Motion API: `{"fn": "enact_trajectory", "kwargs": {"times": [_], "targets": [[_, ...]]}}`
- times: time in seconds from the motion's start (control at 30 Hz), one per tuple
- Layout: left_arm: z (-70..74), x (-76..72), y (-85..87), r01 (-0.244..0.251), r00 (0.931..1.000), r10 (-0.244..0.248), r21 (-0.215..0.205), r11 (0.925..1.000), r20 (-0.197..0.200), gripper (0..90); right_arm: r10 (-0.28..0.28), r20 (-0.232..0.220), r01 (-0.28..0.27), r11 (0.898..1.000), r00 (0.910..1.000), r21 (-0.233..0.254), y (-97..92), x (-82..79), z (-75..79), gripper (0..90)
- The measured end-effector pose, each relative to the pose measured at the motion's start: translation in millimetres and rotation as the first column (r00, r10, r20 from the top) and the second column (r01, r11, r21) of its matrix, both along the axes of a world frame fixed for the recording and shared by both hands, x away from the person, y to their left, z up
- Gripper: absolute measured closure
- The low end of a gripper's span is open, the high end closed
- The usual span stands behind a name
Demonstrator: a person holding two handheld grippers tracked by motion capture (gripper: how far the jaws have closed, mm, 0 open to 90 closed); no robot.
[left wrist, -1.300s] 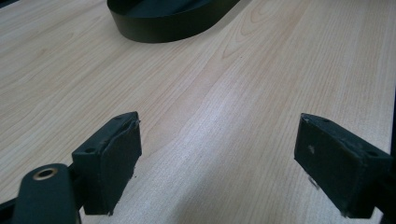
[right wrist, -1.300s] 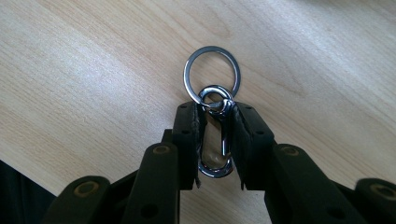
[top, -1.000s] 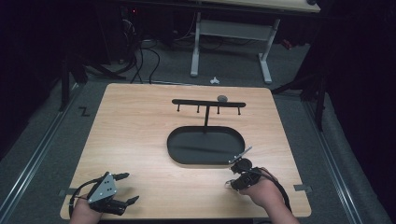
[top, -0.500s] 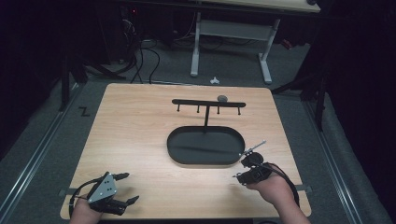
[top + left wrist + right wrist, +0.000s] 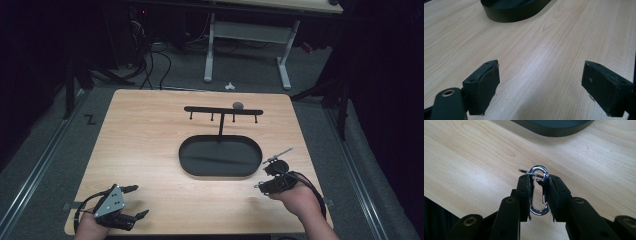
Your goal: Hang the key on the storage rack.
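My right gripper (image 5: 538,195) is shut on a silver carabiner clip (image 5: 541,192), which stands upright between the pads with a thin key ring (image 5: 524,171) at its top. In the high view the right gripper (image 5: 261,187) sits low over the table's front right, pointing left, just off the black oval tray (image 5: 220,174). My left gripper (image 5: 140,201) rests at the front left, open, with only bare wood between its jaws (image 5: 540,87). A black T-shaped hook rack (image 5: 222,111) rises from the tray's far side.
A small grey object (image 5: 238,105) lies by the top bar of the rack. The tray's wall (image 5: 511,13) lies ahead of the left gripper, and its rim (image 5: 554,130) ahead of the right. Dark floor, cables and a table frame (image 5: 245,35) lie beyond the wooden table (image 5: 150,130).
The right hand has slid to the right along the front edge, away from the tray's corner, still holding the clip. The left gripper has stayed put.
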State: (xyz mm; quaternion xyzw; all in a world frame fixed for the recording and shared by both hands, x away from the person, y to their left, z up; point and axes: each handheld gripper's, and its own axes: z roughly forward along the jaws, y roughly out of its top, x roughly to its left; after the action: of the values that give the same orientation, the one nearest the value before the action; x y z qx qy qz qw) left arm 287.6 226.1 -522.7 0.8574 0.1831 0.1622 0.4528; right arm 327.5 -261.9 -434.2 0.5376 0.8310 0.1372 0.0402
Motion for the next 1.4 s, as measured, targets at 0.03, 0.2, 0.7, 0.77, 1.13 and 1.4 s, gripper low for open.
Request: {"fn": "enact_trajectory", "kwargs": {"times": [0.03, 0.2, 0.7, 0.77, 1.13, 1.4], "targets": [[0.0, 0.0, 0.0, 0.000, 1.0000, 0.000, 0.000, 1.0000, 0.000, 15.4, 0.000, 0.000, 0.000, 1.000, 1.0000, 0.000, 0.0, 0.0, 0.0, 72.6], [0.0, 0.1, -0.1, 0.000, 1.0000, 0.000, 0.001, 1.0000, 0.000, 15.3, -0.023, -0.002, 0.023, 1.000, 0.9997, 0.015, -5.1, 1.4, 4.0, 72.4], [0.3, 0.2, 0.2, 0.001, 1.0000, -0.001, -0.001, 1.0000, 0.000, 15.3, -0.076, 0.024, 0.076, 0.997, 0.9968, 0.026, -19.1, 10.8, 23.4, 72.4], [0.1, 0.3, 0.2, 0.000, 1.0000, 0.000, 0.000, 1.0000, -0.001, 15.3, -0.080, 0.027, 0.079, 0.997, 0.9964, 0.024, -19.2, 13.1, 28.3, 72.4], [-0.1, -0.5, 0.7, -0.002, 1.0000, 0.002, -0.004, 1.0000, -0.003, 15.4, -0.086, 0.069, 0.084, 0.996, 0.9939, 0.034, -19.3, 21.6, 52.8, 72.4], [-0.1, -0.5, 0.6, -0.002, 1.0000, 0.002, -0.004, 1.0000, -0.003, 15.3, -0.088, 0.098, 0.085, 0.996, 0.9913, 0.037, -16.3, 30.1, 70.8, 72.4]]}}
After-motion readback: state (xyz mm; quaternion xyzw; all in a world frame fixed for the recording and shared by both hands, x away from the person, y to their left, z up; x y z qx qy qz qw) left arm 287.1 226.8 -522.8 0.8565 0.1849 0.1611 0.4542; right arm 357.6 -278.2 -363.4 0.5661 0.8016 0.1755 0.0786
